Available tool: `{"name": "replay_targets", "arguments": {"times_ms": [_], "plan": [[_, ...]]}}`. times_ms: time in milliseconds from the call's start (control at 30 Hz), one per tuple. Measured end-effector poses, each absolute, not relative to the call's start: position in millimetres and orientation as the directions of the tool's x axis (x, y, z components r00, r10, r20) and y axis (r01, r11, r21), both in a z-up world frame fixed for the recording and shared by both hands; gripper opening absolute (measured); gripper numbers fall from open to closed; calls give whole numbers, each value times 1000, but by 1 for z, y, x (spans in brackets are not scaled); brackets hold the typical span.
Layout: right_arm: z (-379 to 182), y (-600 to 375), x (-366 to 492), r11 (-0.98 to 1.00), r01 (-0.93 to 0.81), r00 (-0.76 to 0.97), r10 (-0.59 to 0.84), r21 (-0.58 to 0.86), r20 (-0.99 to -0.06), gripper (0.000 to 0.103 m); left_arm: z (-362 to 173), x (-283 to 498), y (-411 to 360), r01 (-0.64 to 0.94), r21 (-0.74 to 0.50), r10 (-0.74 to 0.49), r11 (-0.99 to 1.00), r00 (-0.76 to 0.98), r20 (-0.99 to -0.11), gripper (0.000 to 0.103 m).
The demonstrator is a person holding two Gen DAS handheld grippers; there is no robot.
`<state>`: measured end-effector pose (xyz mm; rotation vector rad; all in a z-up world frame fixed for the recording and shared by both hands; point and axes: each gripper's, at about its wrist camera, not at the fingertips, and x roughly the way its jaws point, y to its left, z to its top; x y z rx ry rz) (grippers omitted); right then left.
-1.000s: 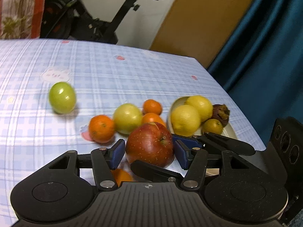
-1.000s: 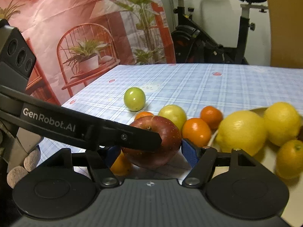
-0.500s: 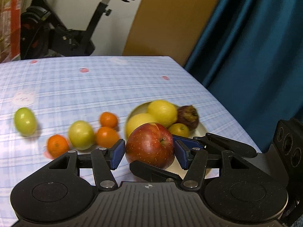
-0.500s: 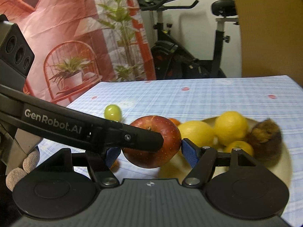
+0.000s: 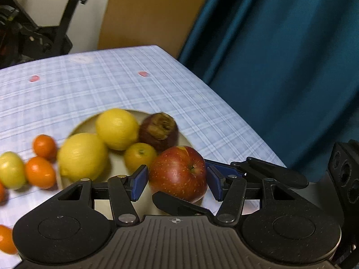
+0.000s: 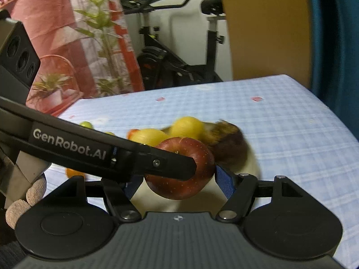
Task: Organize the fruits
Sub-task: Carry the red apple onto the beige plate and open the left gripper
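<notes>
- Left wrist view: the left gripper (image 5: pixel 177 182) has its blue pads (image 5: pixel 139 182) set on either side of a red apple (image 5: pixel 178 172); the 9 o'clock pad touches the apple's flank, while whether the 3 o'clock pad touches cannot be told
- A black finger of the right gripper (image 5: pixel 181 204) crosses under the apple at 6 o'clock, and a second one shows at 3 o'clock
- The apple hangs over the 5 o'clock rim of a cream plate (image 5: pixel 83 125), stem turned to 3 o'clock
- On the plate: a large lemon (image 5: pixel 83 155) at 9 o'clock, a second lemon (image 5: pixel 116 129) at 12 o'clock, a dark mangosteen (image 5: pixel 159 132) at 2 o'clock, and a small yellow citrus (image 5: pixel 140 157) near the centre, just beside the apple
- Off the plate at 9 o'clock, on the blue checked tablecloth (image 5: pixel 112 85), lie two tangerines (image 5: pixel 40 171) and a yellow-green fruit (image 5: pixel 11 170)
- Right wrist view: the right gripper (image 6: pixel 179 179) brackets the same apple (image 6: pixel 179 187); the 3 o'clock pad (image 6: pixel 224 183) meets its skin, and the 9 o'clock pad is hidden
- A finger of the left gripper (image 6: pixel 125 154), marked "GenRobot.AI", runs in from 9 o'clock across the apple's front
- Behind the apple, blurred, sit the lemons (image 6: pixel 186 126) and the mangosteen (image 6: pixel 226 139) on the plate (image 6: pixel 251 165); an exercise bike (image 6: pixel 170 62) stands at 12 o'clock beyond the table
</notes>
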<state>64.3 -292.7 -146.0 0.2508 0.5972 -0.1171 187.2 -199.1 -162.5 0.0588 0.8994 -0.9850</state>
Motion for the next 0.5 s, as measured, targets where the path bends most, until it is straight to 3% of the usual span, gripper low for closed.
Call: {"name": "replay_targets", "arguments": {"times_ms": [500], "plan": [[-157,-310,75,962,230,787,-93,150,-610,72,-179,200,-227,725,-350,-669,594,203,-715,59]]}}
